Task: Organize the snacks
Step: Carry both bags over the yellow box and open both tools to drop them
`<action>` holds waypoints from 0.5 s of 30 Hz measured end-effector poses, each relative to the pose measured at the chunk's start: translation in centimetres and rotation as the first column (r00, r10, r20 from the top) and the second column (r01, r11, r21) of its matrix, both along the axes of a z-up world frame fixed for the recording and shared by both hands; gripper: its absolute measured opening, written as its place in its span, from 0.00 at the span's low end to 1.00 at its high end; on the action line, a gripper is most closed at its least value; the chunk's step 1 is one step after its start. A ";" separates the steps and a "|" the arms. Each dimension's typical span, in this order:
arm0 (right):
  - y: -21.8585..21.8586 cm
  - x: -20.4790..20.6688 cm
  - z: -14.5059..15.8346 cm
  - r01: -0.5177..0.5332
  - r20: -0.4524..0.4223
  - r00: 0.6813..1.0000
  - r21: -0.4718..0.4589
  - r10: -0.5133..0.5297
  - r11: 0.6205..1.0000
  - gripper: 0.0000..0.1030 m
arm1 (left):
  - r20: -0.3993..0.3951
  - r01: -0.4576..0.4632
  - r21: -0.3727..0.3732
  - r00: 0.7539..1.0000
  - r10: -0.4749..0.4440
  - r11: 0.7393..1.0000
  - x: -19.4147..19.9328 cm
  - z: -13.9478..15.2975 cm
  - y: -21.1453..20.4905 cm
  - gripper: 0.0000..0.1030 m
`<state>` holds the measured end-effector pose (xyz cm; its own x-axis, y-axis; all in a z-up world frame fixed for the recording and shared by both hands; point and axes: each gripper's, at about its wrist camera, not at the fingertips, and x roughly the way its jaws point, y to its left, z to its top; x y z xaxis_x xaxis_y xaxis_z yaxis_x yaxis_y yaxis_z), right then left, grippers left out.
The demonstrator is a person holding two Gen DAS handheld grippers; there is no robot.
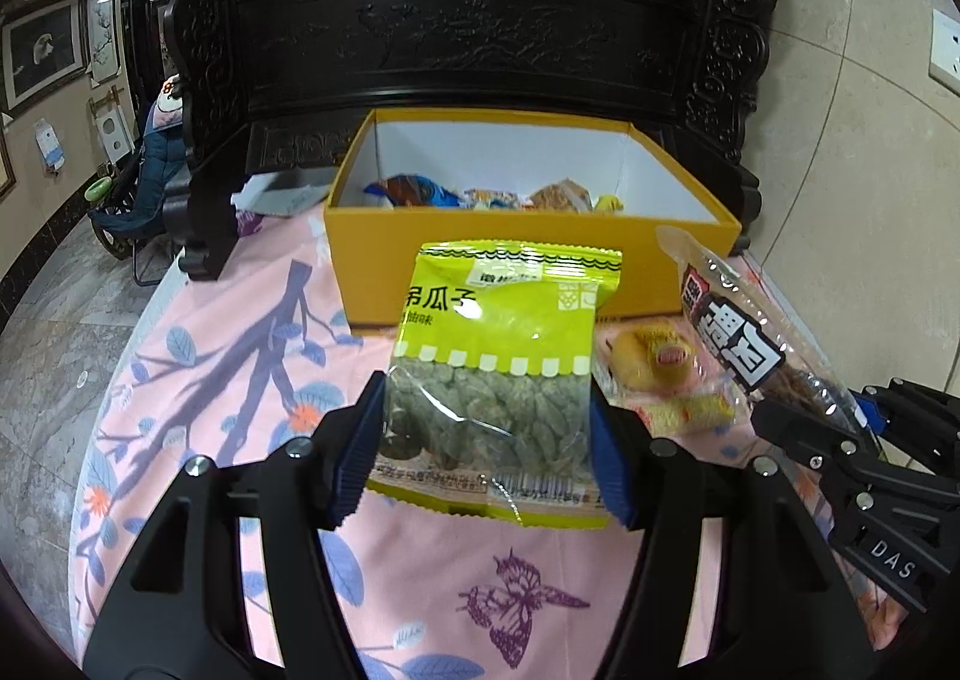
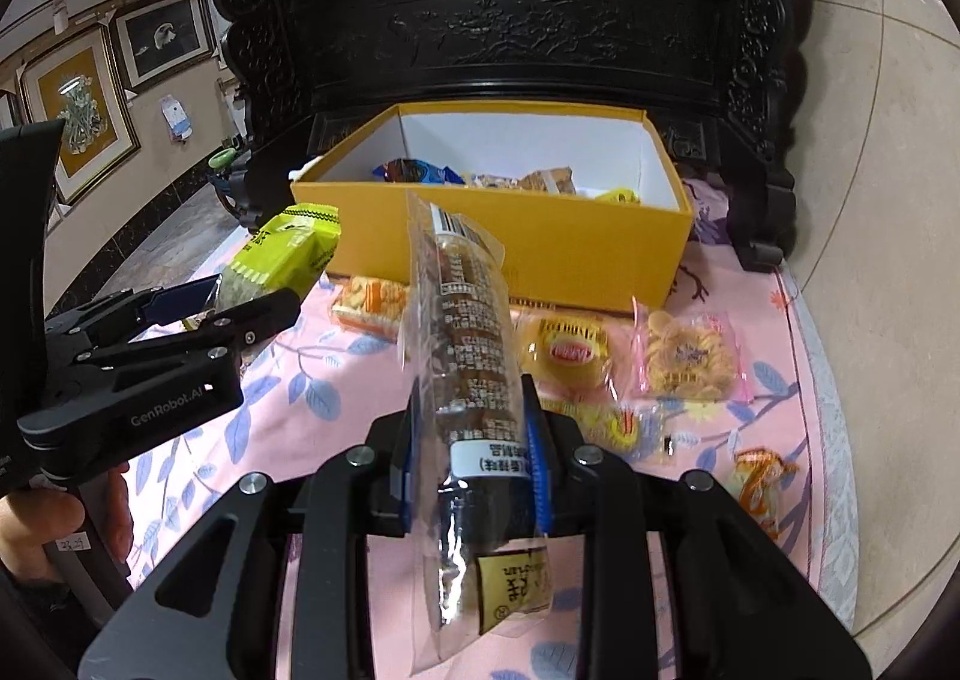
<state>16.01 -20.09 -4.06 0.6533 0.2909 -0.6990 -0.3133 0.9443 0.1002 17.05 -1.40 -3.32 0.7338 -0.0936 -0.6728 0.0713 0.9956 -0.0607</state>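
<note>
Near the front edge of the counter, which is draped in a pink cloth printed with blue leaves and a purple butterfly, both tools hold a snack lifted clear of the cloth. The left tool is clamped on the lower sides of a lime-green plastic packet of seeds with a clear window, its blue pads pressing in from left and right. The right tool is closed around a long clear-wrapped stick of brown snack with a black-and-white label. The step in hand looks like the carry: both items are picked and aimed at the open yellow cardboard box with a white lining, which stands at the far side of the counter before a dark carved wooden cabinet and already holds several packets. The next move calls for carrying each snack forward over the near wall of the box, lowering it inside and letting go, one tool at a time so they do not crowd each other. The green packet stands upright, its long axis running near to far, its sealed top toward the box. The stick's long axis also runs away from its tool toward the box, leaning slightly left. More small wrapped snacks lie on the cloth just near of the box, at the right.
</note>
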 end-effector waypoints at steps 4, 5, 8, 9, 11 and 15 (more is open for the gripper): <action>0.2 1.9 1.1 -0.003 0.011 1.000 0.001 0.003 1.000 0.28 | 0.017 0.000 0.009 1.000 -0.001 1.000 1.6 1.3 -0.3 0.60; 0.2 2.4 1.4 -0.004 0.015 1.000 -0.001 0.004 1.000 0.28 | 0.022 0.001 0.009 1.000 -0.001 1.000 2.3 1.8 -0.4 0.60; 0.6 4.7 2.8 -0.009 0.026 1.000 -0.008 0.009 1.000 0.28 | 0.035 -0.001 0.014 0.999 0.001 1.000 3.9 2.9 -0.6 0.60; 0.7 5.2 3.1 -0.011 0.026 1.000 -0.008 0.011 1.000 0.28 | 0.041 -0.002 0.018 0.999 0.002 1.000 4.5 3.3 -0.7 0.60; 1.0 7.1 4.0 -0.015 0.026 1.000 -0.009 0.015 1.000 0.28 | 0.052 -0.004 0.028 0.999 0.002 1.000 5.7 4.1 -0.9 0.60; 1.5 10.7 5.4 -0.019 0.021 1.000 -0.002 0.019 1.000 0.28 | 0.057 0.000 0.037 0.998 -0.002 0.999 8.7 5.3 -1.0 0.60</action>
<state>26.68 -18.63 1.35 0.6621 0.3021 -0.6858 -0.3330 0.9384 0.0920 25.77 -2.44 1.98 0.7713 -0.0698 -0.6326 0.0744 0.9970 -0.0193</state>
